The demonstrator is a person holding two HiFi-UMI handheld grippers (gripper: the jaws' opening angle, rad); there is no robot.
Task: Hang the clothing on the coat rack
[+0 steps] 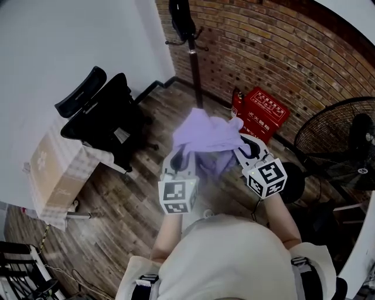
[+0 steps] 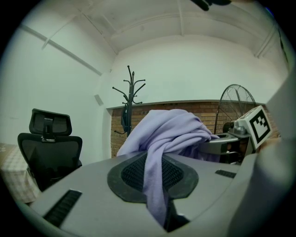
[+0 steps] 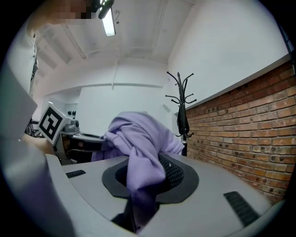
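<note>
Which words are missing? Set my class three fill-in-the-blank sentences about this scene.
The left gripper and right gripper are both shut on a ____ garment. The red box sits against the ____ wall. A dark item hangs on the coat ____.
Missing words: purple; brick; rack.
</note>
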